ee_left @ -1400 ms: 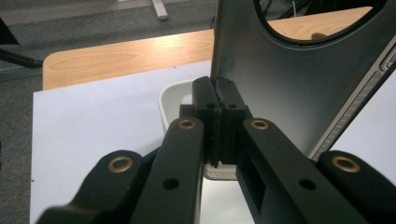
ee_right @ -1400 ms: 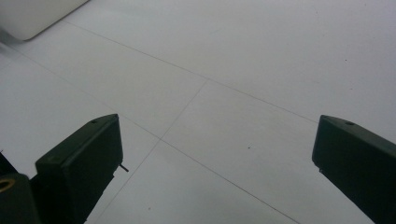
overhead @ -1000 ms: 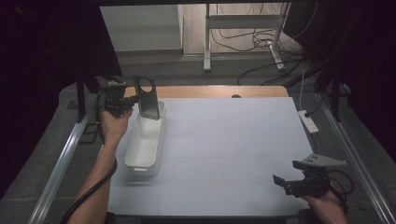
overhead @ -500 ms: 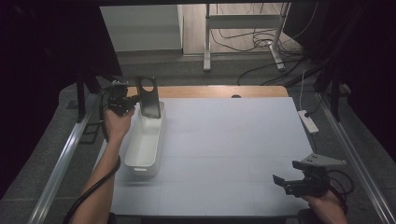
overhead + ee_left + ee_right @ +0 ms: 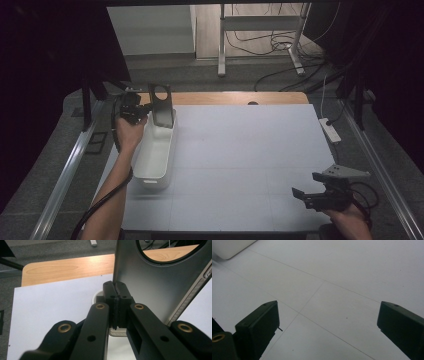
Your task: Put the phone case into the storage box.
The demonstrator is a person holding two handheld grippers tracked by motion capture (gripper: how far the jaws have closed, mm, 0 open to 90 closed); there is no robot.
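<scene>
left gripper (image 5: 145, 111): clamped on plate (image 5: 162, 106) edge, lifted slightly toward 12 o'clock over tub (image 5: 155, 150) | right gripper (image 5: 320, 196): jaws wide apart, unmoved at 5 o'clock

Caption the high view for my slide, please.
Left gripper holds a dark plate with a hole upright over the white tray.

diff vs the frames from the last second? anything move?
Little changed. The left gripper, shut on the dark plate with the round hole, drifted slightly toward the table's far edge; the plate stays upright at the far end of the white tray. The right gripper stayed open and idle at the near right of the table. The tray did not move.
</scene>
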